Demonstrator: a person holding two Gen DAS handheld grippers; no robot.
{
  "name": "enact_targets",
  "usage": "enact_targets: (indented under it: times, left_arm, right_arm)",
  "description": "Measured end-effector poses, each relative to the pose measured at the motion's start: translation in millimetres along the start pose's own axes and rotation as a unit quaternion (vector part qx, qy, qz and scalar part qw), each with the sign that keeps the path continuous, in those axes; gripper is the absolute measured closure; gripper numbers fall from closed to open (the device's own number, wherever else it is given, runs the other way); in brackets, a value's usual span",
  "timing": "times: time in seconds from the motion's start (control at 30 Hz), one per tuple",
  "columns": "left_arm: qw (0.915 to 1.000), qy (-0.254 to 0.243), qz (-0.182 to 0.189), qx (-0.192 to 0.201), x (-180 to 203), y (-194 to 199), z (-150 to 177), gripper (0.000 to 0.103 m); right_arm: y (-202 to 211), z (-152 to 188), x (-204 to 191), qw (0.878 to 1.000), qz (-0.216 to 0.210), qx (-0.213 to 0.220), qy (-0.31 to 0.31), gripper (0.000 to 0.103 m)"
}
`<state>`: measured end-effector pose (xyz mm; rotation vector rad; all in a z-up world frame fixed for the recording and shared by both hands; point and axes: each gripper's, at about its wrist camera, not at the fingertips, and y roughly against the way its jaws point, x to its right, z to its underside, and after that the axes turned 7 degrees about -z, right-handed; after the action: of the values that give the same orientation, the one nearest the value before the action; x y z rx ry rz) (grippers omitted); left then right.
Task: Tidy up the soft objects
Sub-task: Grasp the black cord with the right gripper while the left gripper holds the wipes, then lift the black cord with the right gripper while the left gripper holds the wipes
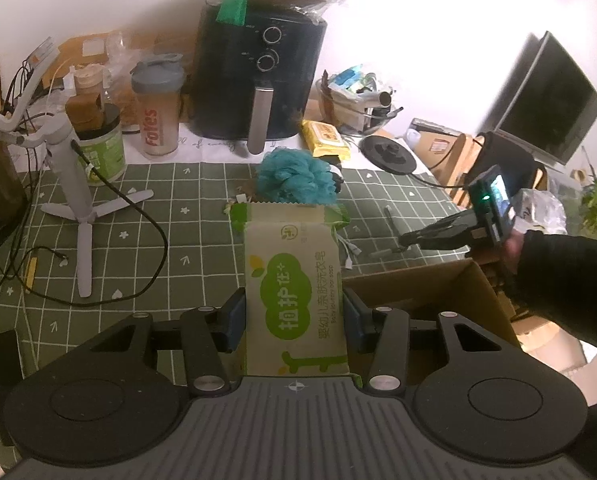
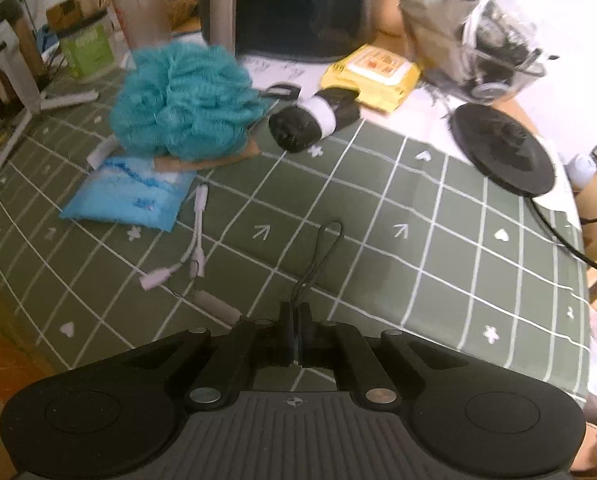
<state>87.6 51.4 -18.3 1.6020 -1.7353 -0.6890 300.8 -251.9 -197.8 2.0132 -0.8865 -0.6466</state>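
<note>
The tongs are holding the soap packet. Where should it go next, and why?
Probably a short move right, over the cardboard box. The left tongs already clamp the soap packet above the tablecloth, and the open box sits just beside it, so lowering it in there looks like the natural next step.

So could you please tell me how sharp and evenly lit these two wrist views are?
Left wrist view: fairly sharp, the soap packet print is legible, but the upper right wall is blown out to white around the monitor. Right wrist view: softer, with blur on the bath sponge and the bowl, and overexposure at top right. Both bend the tablecloth grid lines strongly.
</note>
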Motion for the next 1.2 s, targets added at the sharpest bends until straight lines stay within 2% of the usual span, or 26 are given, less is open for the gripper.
enact_targets:
  times: [0.43,0.7,1.0,1.2]
  left_arm:
    - [0.9997,-0.014,0.015,0.017,-2,3,-4,0.055]
    - [0.9991,-0.022,0.029,0.023,3,4,-5,0.055]
    - [0.9988,-0.027,0.035,0.020,5,1,-6,0.055]
    - [0.9984,-0.036,0.043,0.013,9,-2,-5,0.055]
  right_arm:
    - [93,-5,-22,0.996,0.002,0.087,-0.031,0.099]
    - [139,-8,-28,0.992,0.007,0.123,-0.031,0.099]
    - [178,-12,-38,0.990,0.005,0.140,-0.030,0.099]
    - [210,-12,-53,0.986,-0.028,0.154,-0.053,0.099]
